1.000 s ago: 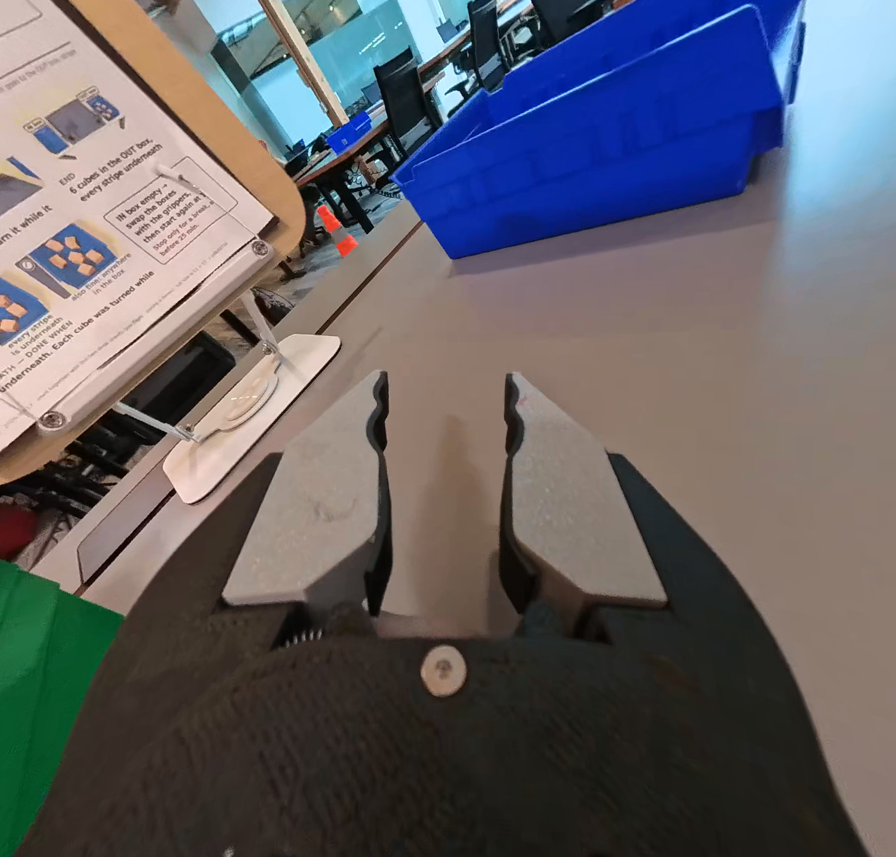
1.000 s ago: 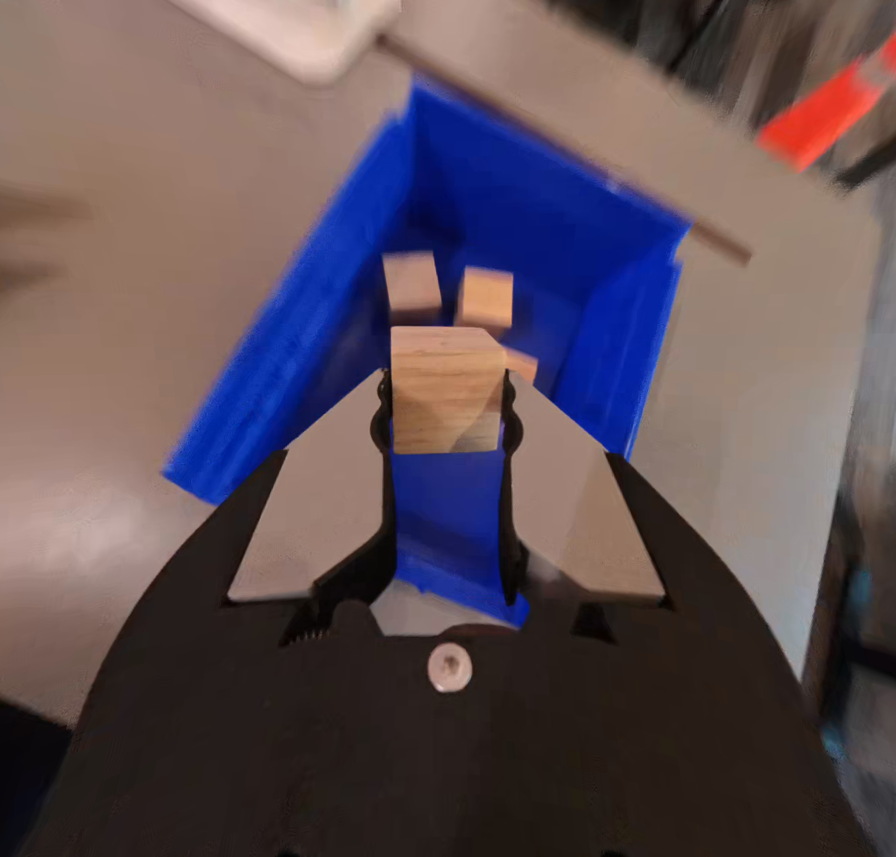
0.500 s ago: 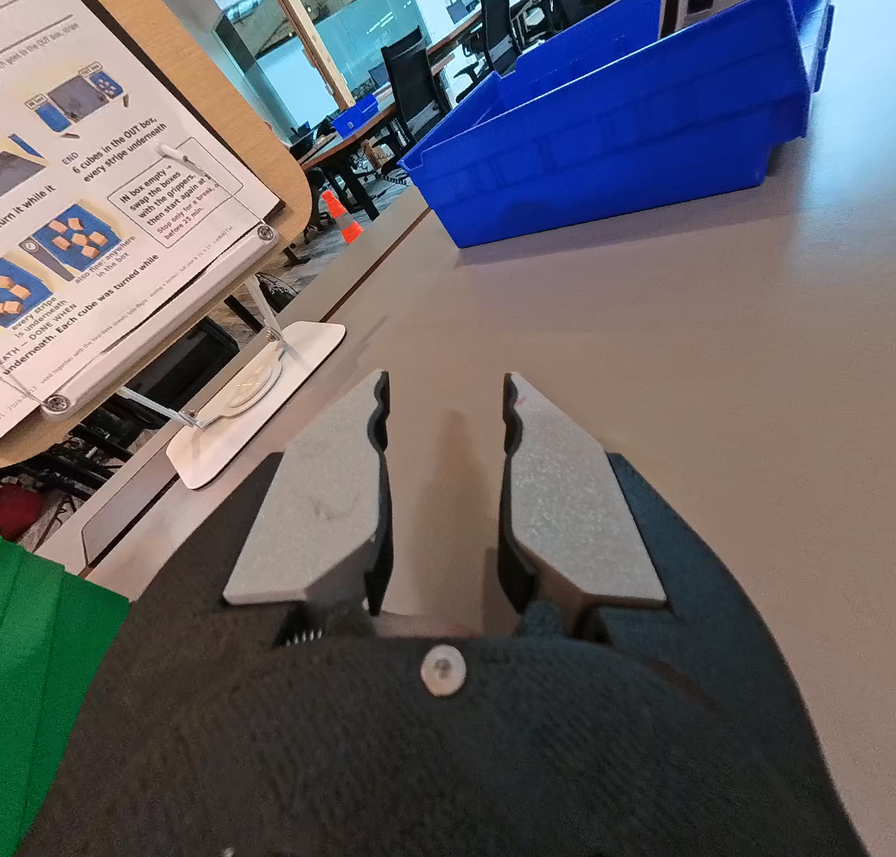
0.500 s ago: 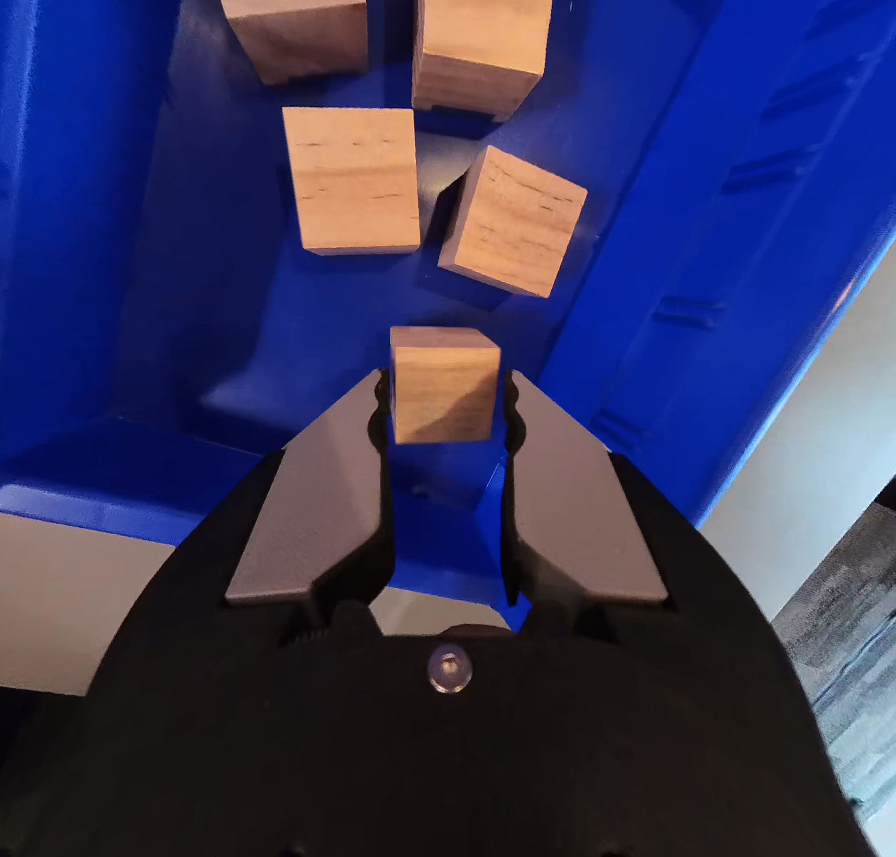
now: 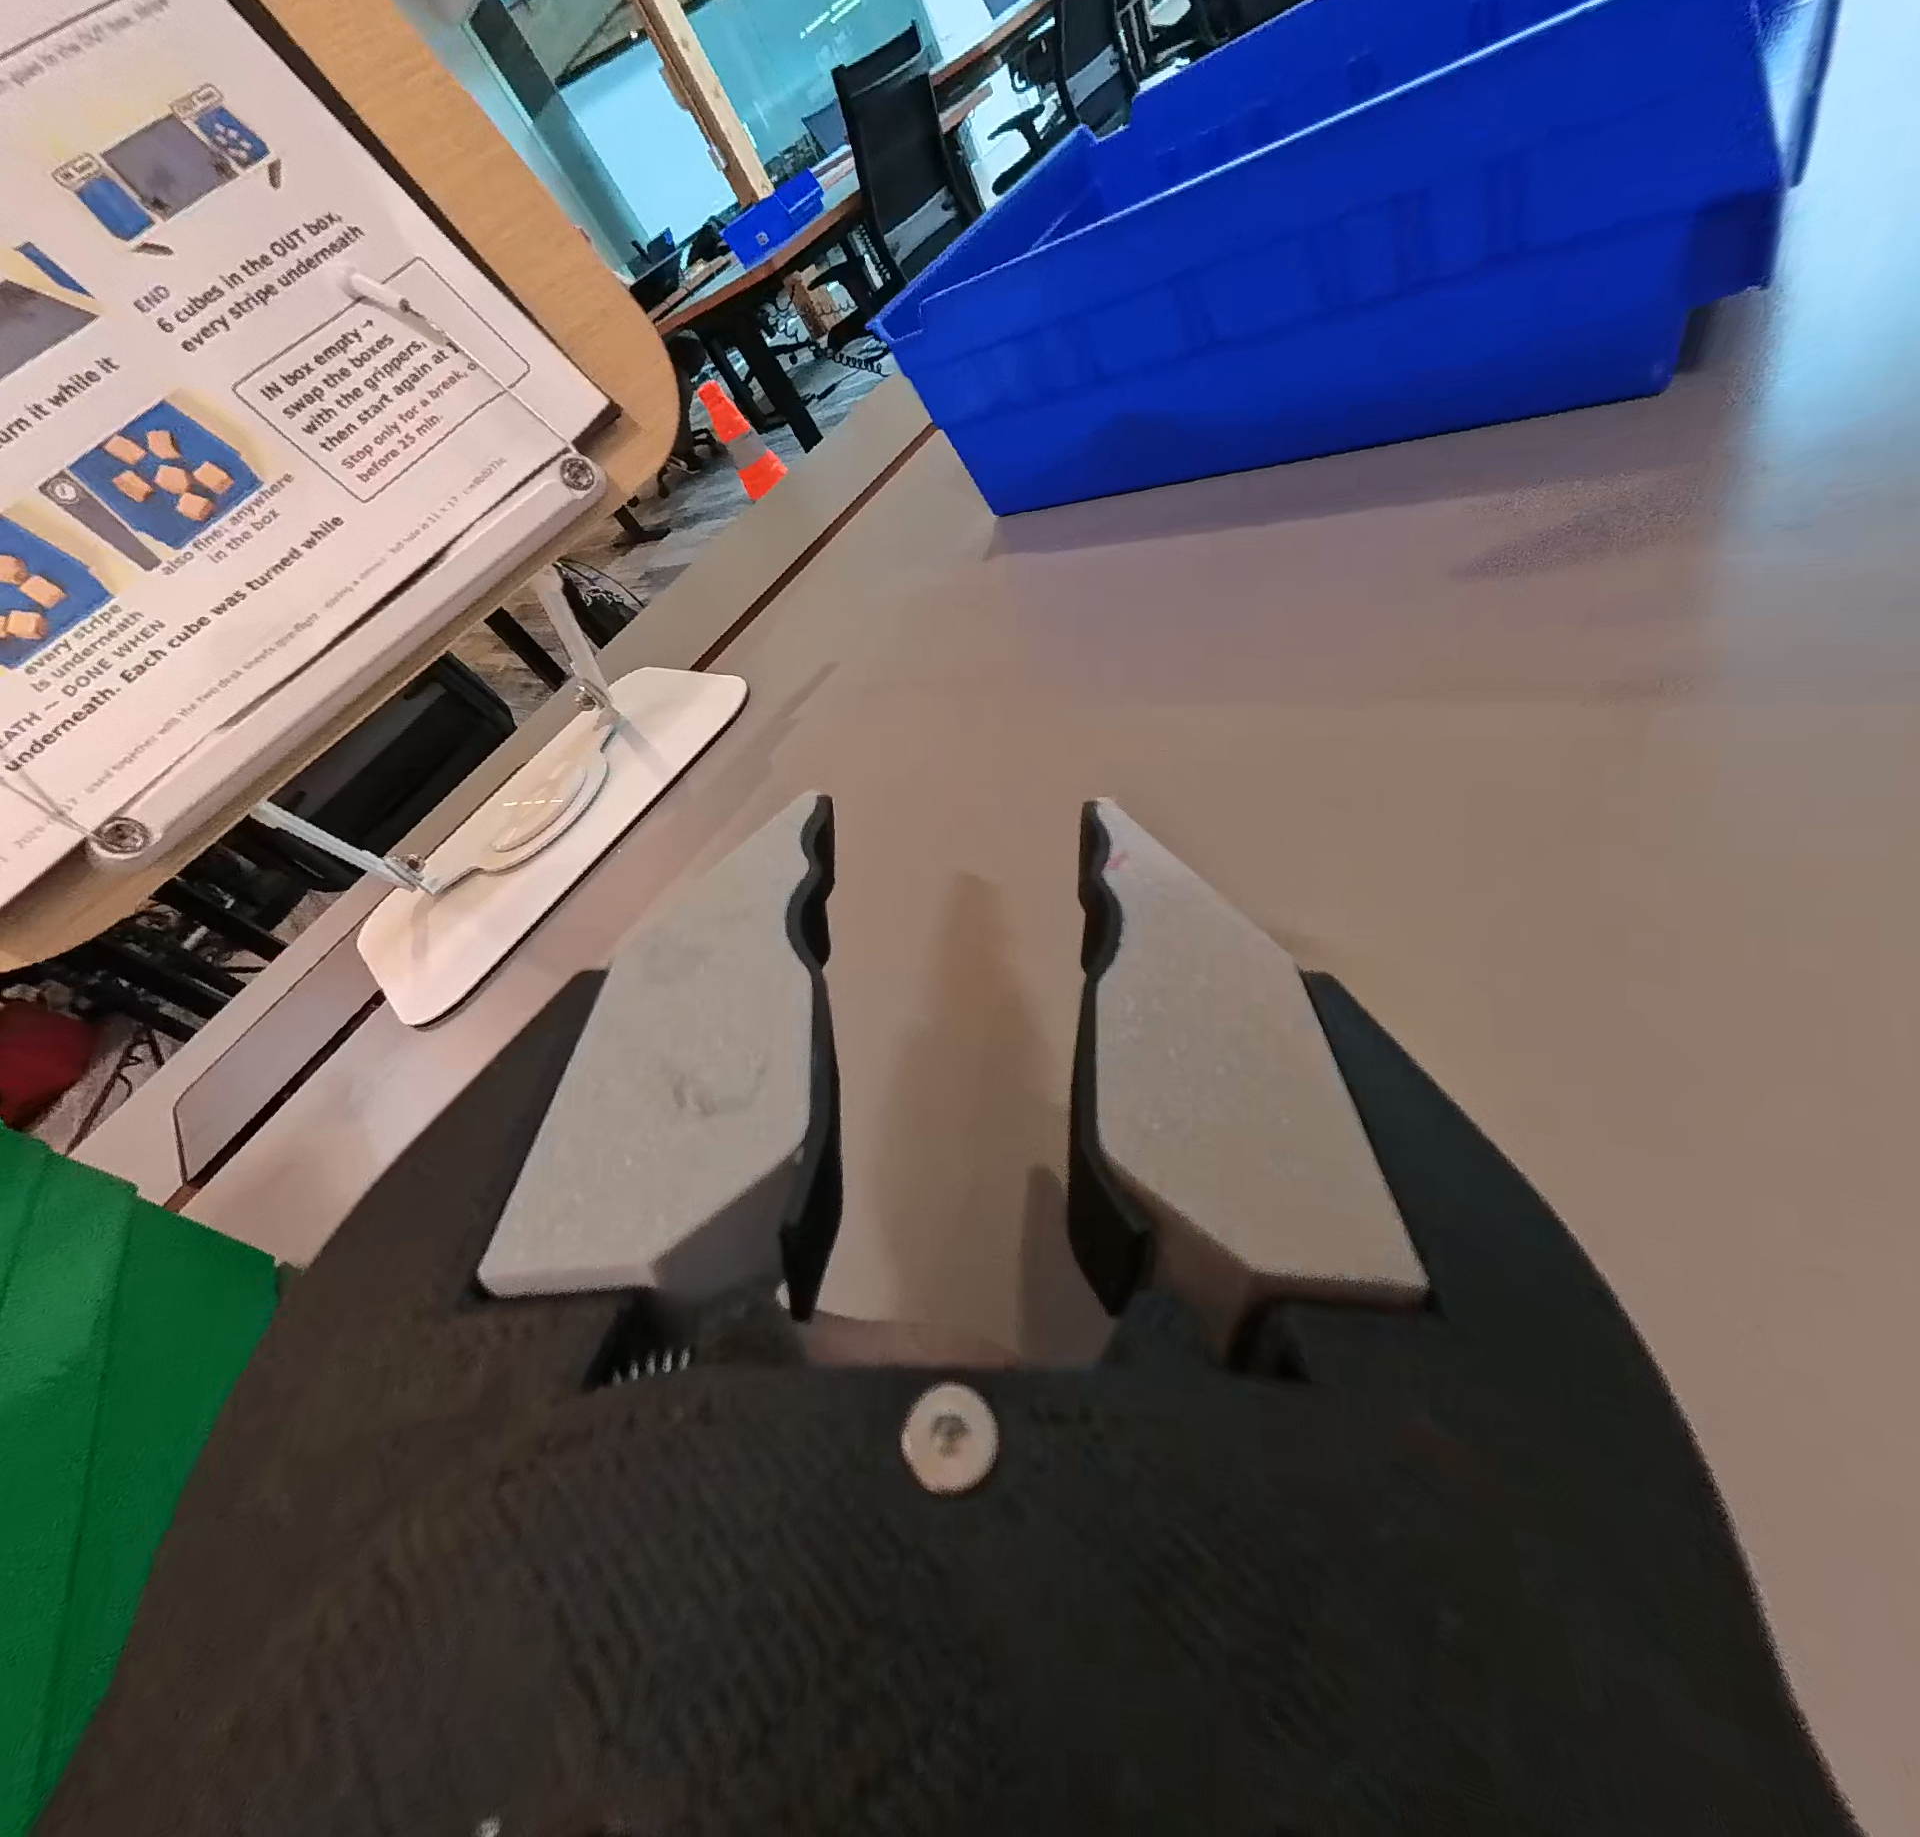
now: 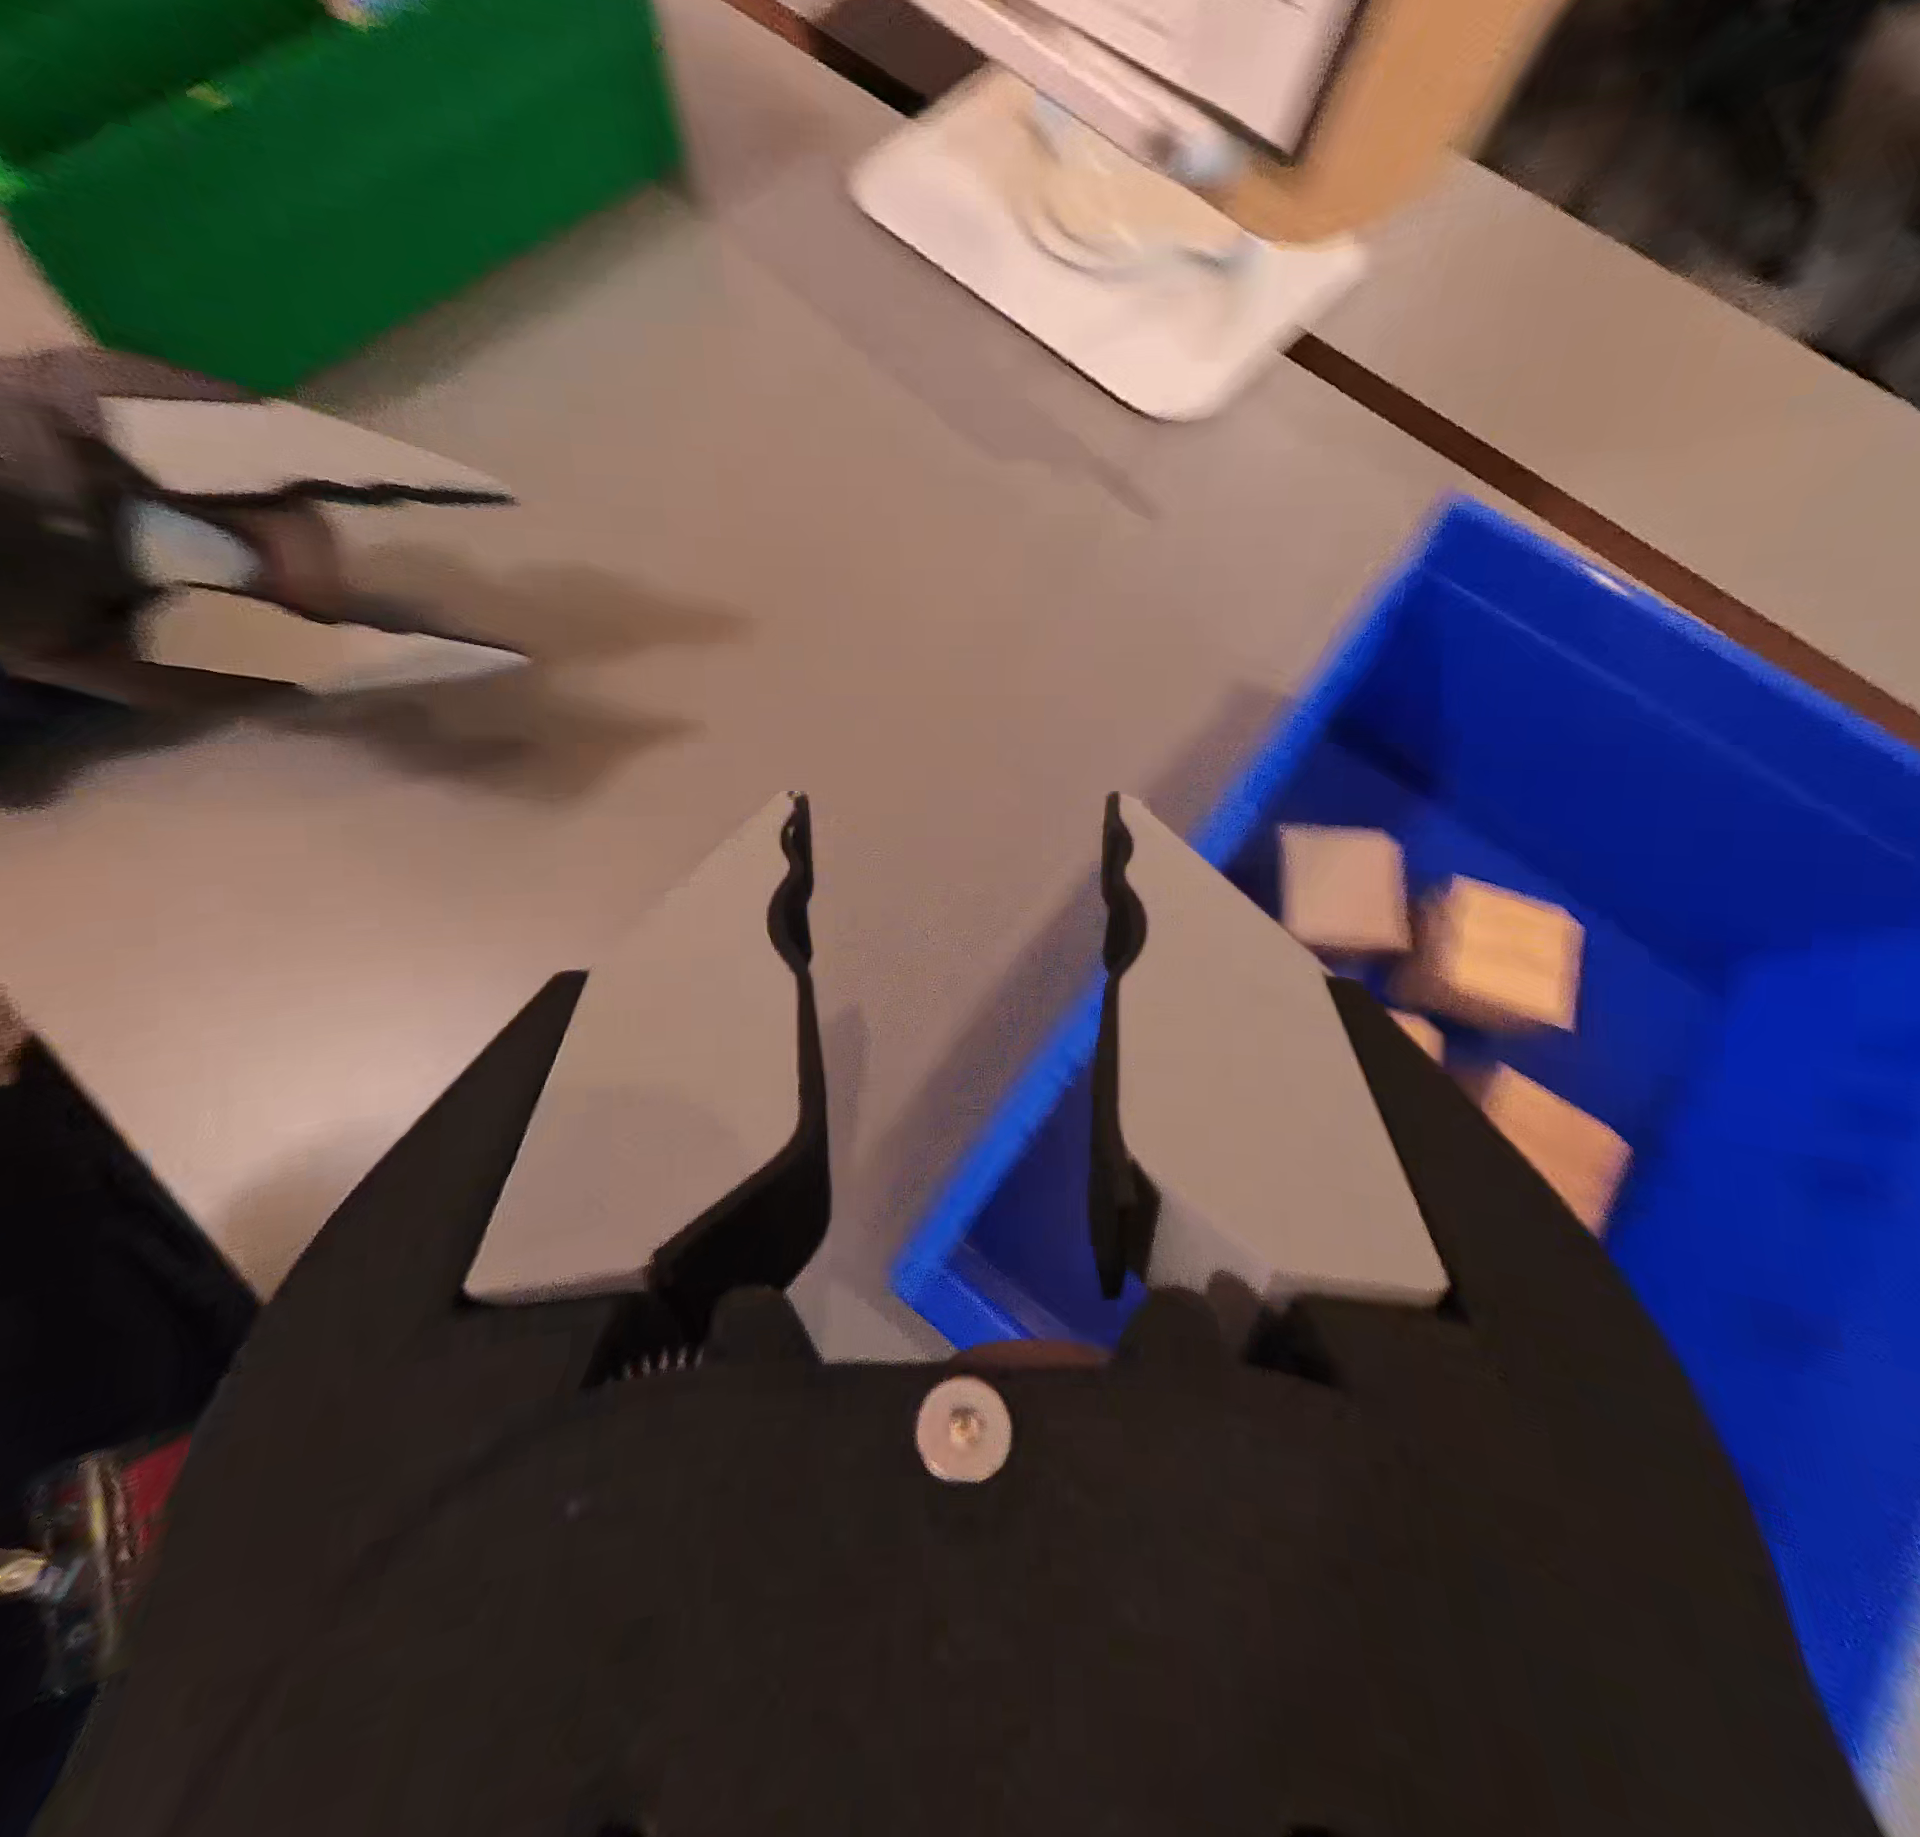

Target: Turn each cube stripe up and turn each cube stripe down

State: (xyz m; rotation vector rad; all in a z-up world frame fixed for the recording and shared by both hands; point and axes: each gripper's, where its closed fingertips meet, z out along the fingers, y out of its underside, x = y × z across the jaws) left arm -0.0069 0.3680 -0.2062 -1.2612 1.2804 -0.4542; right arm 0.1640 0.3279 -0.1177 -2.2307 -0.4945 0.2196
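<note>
The grey tabletop (image 6: 935, 561) carries everything, and the biggest change is on its right side. Half a second ago the right tongs (image 6: 951, 811) were clamped on a wooden cube low inside the blue bin (image 6: 1049, 1091). Now they are empty, with the jaws apart, and they have pulled up and away so that they hang over the bin's left wall and the bare tabletop beside it. I judge that the cube was let go into the bin, so one more cube is delivered and the next one must be fetched.

The other blue bins (image 5: 1351, 333) stand at the far right of the tabletop. Toward its far edge stands the instruction board (image 5: 260, 385) on a white base, and a green box (image 6: 343, 156) sits toward the far left corner.

The left tongs (image 5: 954, 821) have hardly moved: they lie low over the tabletop with the jaws apart and nothing between them.

The cubes (image 6: 1507, 956) lie together inside the blue bin, near its left wall. The picture is blurred, so I cannot tell which one was just dropped. I see only plain wood on the top faces and no stripe, which would fit stripe down, but that is a judgement. A cube has no long axis; two of them sit a little turned against the bin walls.
</note>
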